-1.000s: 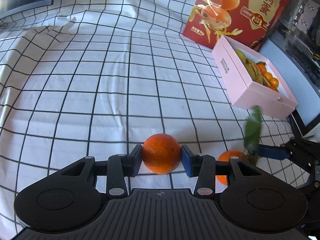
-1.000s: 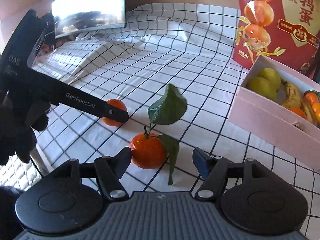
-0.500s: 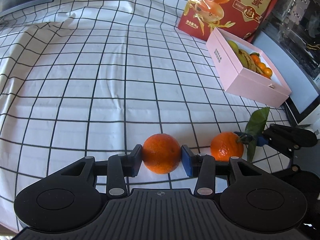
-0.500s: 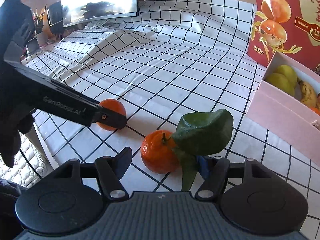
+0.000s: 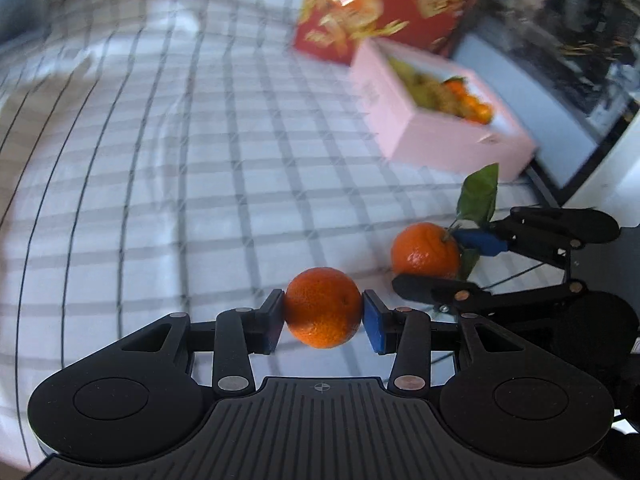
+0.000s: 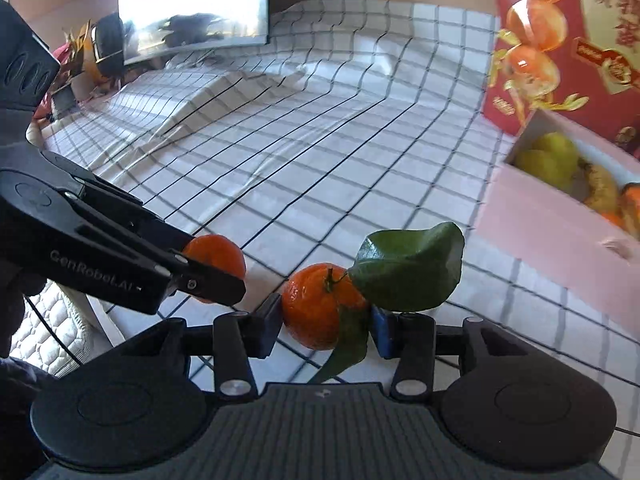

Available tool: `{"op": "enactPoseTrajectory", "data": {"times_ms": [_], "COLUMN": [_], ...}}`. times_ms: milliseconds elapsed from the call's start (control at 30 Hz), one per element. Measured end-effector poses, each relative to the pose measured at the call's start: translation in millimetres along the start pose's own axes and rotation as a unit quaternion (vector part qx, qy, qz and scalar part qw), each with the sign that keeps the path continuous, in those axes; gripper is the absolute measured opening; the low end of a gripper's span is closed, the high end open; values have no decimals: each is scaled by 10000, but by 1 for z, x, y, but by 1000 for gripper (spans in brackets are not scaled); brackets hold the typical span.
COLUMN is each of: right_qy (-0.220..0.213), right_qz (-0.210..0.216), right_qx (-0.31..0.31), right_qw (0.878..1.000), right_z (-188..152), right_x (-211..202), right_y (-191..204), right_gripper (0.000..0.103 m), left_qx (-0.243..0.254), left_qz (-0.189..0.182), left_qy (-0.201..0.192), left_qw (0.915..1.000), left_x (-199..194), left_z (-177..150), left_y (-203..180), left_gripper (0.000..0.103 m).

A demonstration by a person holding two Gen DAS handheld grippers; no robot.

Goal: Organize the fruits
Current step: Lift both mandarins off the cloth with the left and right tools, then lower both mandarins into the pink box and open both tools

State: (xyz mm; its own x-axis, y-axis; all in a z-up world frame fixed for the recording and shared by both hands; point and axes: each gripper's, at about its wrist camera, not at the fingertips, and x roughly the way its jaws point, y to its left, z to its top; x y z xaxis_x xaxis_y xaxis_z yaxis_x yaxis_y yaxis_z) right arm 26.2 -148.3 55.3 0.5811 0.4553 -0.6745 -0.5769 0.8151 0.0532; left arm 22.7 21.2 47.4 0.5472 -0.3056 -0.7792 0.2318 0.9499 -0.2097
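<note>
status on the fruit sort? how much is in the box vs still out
Done: the pink box already holds green fruit, bananas and small oranges. In hand: left gripper clamps a plain orange; right gripper, jaws just closing, has the leafy orange between its pads. Left: drop both in the box. No other loose fruit visible on the checked cloth.

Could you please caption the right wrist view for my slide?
Right tongs closing on a leafy mandarin, pink fruit box ahead on the checked cloth.
</note>
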Motion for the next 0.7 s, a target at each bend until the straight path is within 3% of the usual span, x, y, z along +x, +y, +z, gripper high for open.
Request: {"op": "enactPoseTrajectory", "data": {"times_ms": [167, 300, 400, 500, 633, 700], "right_qy": [-908, -1698, -1998, -2104, -1965, -1818], "right_qz": [-761, -1522, -1898, -2221, -2395, -2439], "right_qx": [170, 402, 634, 703, 871, 966], "right_qw": [9928, 9728, 9592, 9494, 9468, 9477], "right_z": [23, 46, 54, 53, 40, 32], "right_x": [-65, -119, -143, -155, -154, -147], "right_y": [-32, -57, -72, -82, -92, -94], "right_gripper": [45, 45, 45, 45, 45, 45], "left_qx": [750, 1315, 1634, 1660, 1161, 1036], "left_qz": [-287, -399, -595, -850, -1194, -1074], "left_qy": [-790, -1349, -1556, -1538, -933, -612], "left_qw": [9936, 9813, 9724, 9703, 9816, 9869], "left_x": [-24, -34, -31, -13, 34, 58], "left_z": [57, 109, 135, 163, 196, 198], "left_y": [-36, -70, -93, -107, -100, -94], "left_gripper": [47, 47, 47, 47, 47, 47]}}
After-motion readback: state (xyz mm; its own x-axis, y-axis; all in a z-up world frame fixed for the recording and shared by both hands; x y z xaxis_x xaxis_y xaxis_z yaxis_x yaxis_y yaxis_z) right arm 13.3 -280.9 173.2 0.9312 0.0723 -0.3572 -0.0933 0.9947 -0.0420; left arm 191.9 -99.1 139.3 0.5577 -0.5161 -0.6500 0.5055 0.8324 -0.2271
